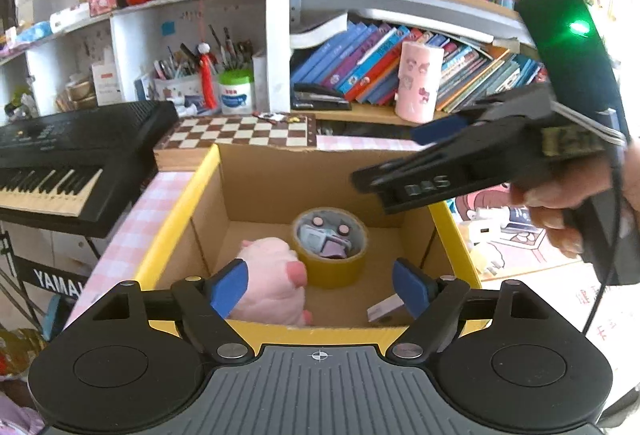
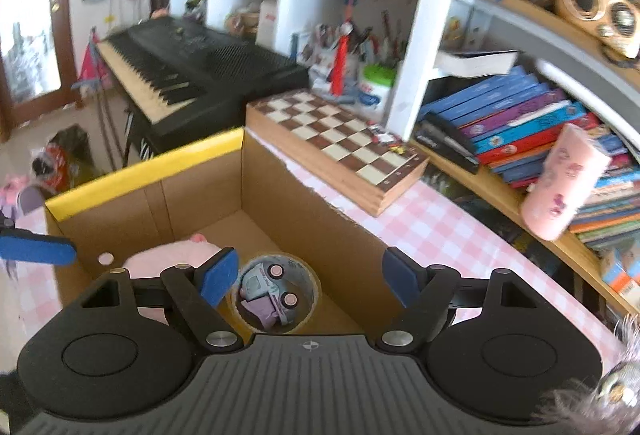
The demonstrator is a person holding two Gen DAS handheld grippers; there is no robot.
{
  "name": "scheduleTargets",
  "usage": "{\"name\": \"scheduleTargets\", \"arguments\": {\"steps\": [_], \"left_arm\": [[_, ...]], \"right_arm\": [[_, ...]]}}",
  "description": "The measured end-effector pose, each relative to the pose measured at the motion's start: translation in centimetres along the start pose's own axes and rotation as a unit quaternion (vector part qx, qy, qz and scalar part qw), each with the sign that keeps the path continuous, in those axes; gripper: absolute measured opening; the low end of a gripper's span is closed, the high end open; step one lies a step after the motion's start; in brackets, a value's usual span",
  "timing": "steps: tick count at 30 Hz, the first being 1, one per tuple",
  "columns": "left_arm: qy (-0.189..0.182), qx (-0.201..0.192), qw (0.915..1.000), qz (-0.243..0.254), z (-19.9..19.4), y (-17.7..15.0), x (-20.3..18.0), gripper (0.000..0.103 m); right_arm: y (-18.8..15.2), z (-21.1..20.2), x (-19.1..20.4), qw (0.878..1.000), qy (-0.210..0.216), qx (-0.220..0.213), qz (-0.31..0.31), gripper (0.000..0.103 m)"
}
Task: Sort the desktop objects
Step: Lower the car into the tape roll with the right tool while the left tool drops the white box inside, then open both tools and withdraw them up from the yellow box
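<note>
Both grippers hang spread and empty above an open cardboard box point(image 1: 256, 191) with a yellow-taped rim. At the bottom of the left wrist view the left gripper point(image 1: 322, 285) has its blue pads well apart with nothing between them; below and beyond them, on the box floor, lie a pink plush point(image 1: 272, 275), a tape roll point(image 1: 330, 251) and a small white item point(image 1: 386, 309) at the lower right of the box. The plush sits just left of the roll, touching or nearly so. A toy car point(image 1: 326, 237) rests inside the roll's hole, wheels up.

At the right of the same view the right gripper point(image 1: 400, 159) reaches in from the side over the box, gripped by a hand point(image 1: 560, 211), a green light glowing on its body. In its own view the right gripper point(image 2: 310, 277) is likewise released, pads wide, with the roll point(image 2: 276, 291) and car point(image 2: 266, 289) seen between them, lower down in the box point(image 2: 160, 203). The plush point(image 2: 172, 253) lies to the left, partly behind the left finger.

The box stands on a pink checked surface point(image 2: 440, 231). A chessboard point(image 2: 336, 139) lies just beyond it, a keyboard point(image 2: 188, 71) at the upper left, and shelves of books point(image 2: 516, 123) at the right with a pink cup point(image 2: 560, 187).
</note>
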State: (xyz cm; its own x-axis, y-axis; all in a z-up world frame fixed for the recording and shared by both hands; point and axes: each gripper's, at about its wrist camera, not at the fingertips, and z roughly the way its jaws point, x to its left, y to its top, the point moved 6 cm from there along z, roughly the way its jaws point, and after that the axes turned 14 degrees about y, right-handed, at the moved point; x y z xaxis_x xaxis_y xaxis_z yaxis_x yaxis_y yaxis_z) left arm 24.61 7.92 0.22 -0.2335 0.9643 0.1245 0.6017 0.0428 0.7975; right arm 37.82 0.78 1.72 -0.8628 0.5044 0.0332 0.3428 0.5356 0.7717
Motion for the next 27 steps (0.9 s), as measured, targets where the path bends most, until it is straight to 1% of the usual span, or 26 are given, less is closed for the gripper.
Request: {"name": "scheduleTargets", "arguments": {"steps": [6, 11, 17, 20, 22, 27], "left_arm": [[0.002, -0.016, 0.9998, -0.007, -2.2, -0.6, 1.7, 0.083], [0.000, -0.022, 0.9998, -0.002, -3.8, -1.6, 2.9, 0.083], [0.004, -0.035, 0.9992, -0.017, -5.4, -2.1, 4.6, 0.083], [0.009, -0.044, 0.9989, -0.015, -6.4, -2.5, 5.1, 0.087], [0.014, -0.048, 0.9986, -0.015, -7.0, -2.8, 5.3, 0.089], [0.016, -0.046, 0.9985, -0.026, -8.1, -4.0, 5.8, 0.089]], "right_arm": [[-0.8, -3.5, 1.2, 0.999, -0.039, -0.030, 0.020, 0.078], [-2.1, -6.3, 2.3, 0.995, -0.077, -0.048, 0.040, 0.078], [-4.2, -9.8, 4.0, 0.984, -0.127, -0.086, 0.086, 0.079], [-5.4, -11.4, 5.1, 0.979, -0.144, -0.100, 0.108, 0.080], [-6.3, -12.1, 5.9, 0.977, -0.149, -0.100, 0.118, 0.082], [-9.4, -13.0, 7.4, 0.972, -0.166, -0.081, 0.143, 0.082]]}}
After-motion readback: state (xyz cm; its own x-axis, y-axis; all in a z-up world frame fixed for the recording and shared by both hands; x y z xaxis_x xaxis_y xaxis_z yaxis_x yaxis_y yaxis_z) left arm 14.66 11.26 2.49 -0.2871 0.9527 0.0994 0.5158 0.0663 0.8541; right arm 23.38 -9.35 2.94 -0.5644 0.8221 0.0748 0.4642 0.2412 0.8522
